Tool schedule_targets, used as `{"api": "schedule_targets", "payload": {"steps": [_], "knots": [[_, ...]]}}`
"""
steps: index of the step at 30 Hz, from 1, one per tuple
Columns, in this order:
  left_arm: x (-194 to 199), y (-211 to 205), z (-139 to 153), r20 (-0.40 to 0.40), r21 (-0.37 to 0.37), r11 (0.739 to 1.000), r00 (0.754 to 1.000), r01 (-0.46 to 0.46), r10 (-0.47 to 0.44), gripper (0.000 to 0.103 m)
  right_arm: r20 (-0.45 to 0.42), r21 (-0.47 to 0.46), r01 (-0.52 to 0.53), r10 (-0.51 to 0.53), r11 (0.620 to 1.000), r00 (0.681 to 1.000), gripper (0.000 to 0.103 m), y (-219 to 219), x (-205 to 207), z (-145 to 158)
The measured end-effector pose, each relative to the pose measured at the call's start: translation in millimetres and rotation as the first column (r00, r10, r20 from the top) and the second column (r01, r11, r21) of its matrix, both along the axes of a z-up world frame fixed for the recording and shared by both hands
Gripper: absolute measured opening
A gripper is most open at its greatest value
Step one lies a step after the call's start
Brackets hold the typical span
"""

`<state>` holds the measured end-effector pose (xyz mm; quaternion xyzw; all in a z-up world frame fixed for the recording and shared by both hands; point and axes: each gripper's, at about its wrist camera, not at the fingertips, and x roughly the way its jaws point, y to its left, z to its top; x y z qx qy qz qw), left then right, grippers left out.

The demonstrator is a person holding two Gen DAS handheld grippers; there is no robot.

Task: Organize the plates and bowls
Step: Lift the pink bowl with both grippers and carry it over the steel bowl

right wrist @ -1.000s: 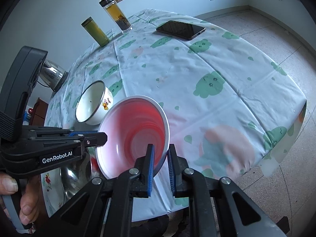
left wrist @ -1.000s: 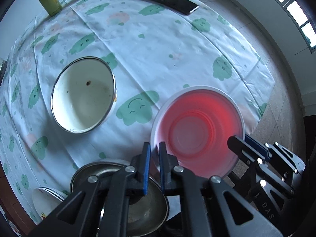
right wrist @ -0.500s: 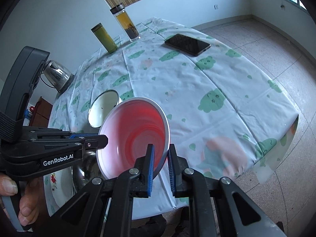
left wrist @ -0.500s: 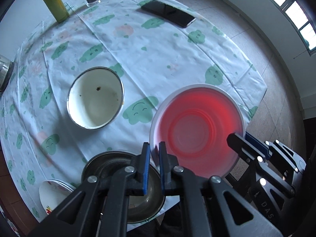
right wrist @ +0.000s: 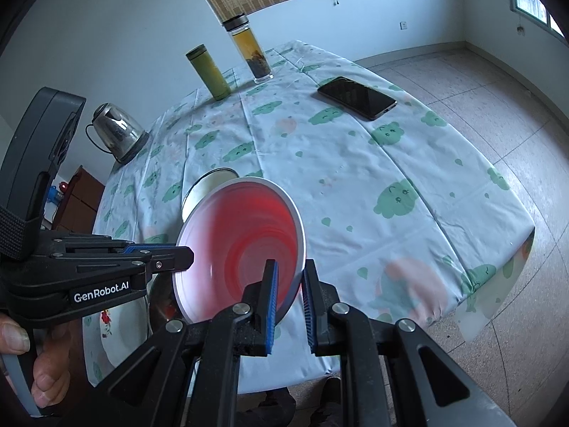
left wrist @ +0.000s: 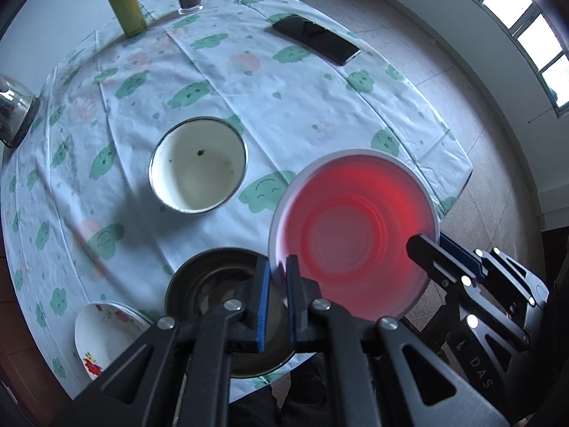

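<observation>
- I hold the red bowl (left wrist: 352, 238) up above the bench's (left wrist: 291, 106) near right edge.
- Left gripper (left wrist: 276, 277) jaws clamp its left rim; right gripper (right wrist: 288, 284) jaws clamp its right rim.
- Below it to the left: steel bowl (left wrist: 213, 277), cream bowl (left wrist: 197, 169), floral plate (left wrist: 103, 334).

The left tool (right wrist: 185, 254) reads "GenRobot.AI"; the right tool (left wrist: 423, 245) reads "DAS".
</observation>
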<state>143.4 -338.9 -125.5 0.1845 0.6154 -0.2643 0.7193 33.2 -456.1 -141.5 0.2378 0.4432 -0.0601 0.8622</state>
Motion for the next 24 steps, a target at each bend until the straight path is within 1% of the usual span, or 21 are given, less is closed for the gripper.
{"api": "schedule_targets", "payload": {"steps": [24], "knots": [[2.0,61.5,6.2,-0.016,-0.014,0.994,0.994,-0.110,0.110,0.005,-0.008,-0.017,-0.121,0.121,0.993,0.993,0.015,49.7,16.7,4.8]]}}
